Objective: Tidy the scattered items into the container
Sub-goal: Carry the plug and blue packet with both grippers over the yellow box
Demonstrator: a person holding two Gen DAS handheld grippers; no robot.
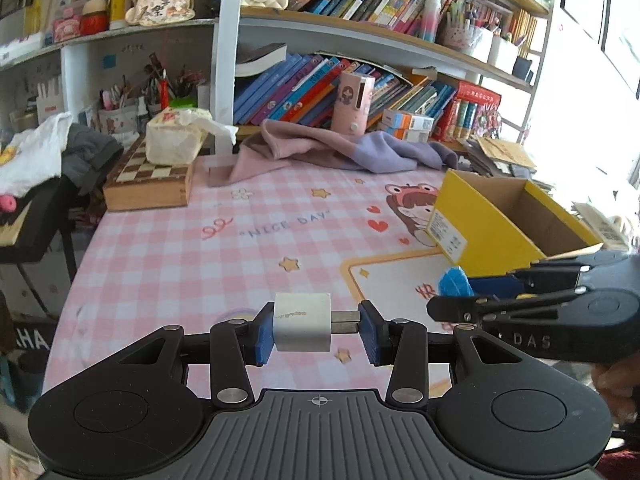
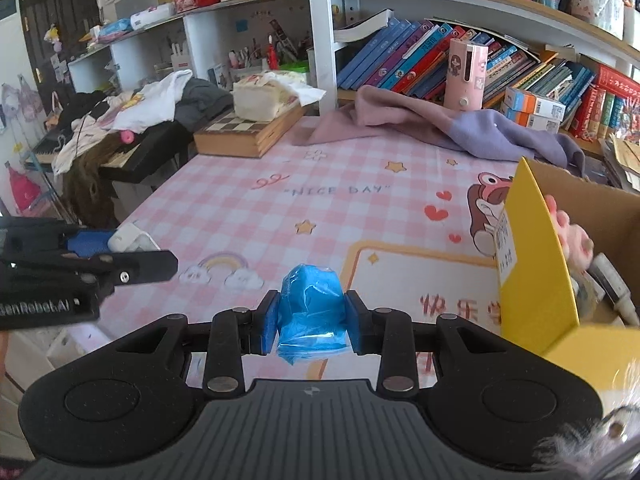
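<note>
- Left hand-held gripper (image 1: pixel 316 330) is clamped on a white plug adapter (image 1: pixel 303 322), one blue pad on its body and the other on the metal prongs sticking out to the right, held above the pink checked tabletop (image 1: pixel 200 248).
- Right hand-held gripper (image 2: pixel 310 322) squeezes a blue plastic-wrapped bundle (image 2: pixel 310 314) between its blue pads, also above the tabletop.
- In the left wrist view, the right hand-held gripper comes in from the right edge, the blue bundle showing at its tip, just beside the yellow cardboard box (image 1: pixel 476 216).
- The box sits open at the tabletop's right side; the right wrist view shows a pink item (image 2: pixel 572 236) and a white tube-like item (image 2: pixel 614 280) inside.
- A pink and lilac cloth (image 1: pixel 340 148) lies heaped at the back, near the bookshelf (image 1: pixel 360 44).
- A tissue pack (image 1: pixel 176 136) rests on a chessboard box (image 1: pixel 148 182) at the back left.
</note>
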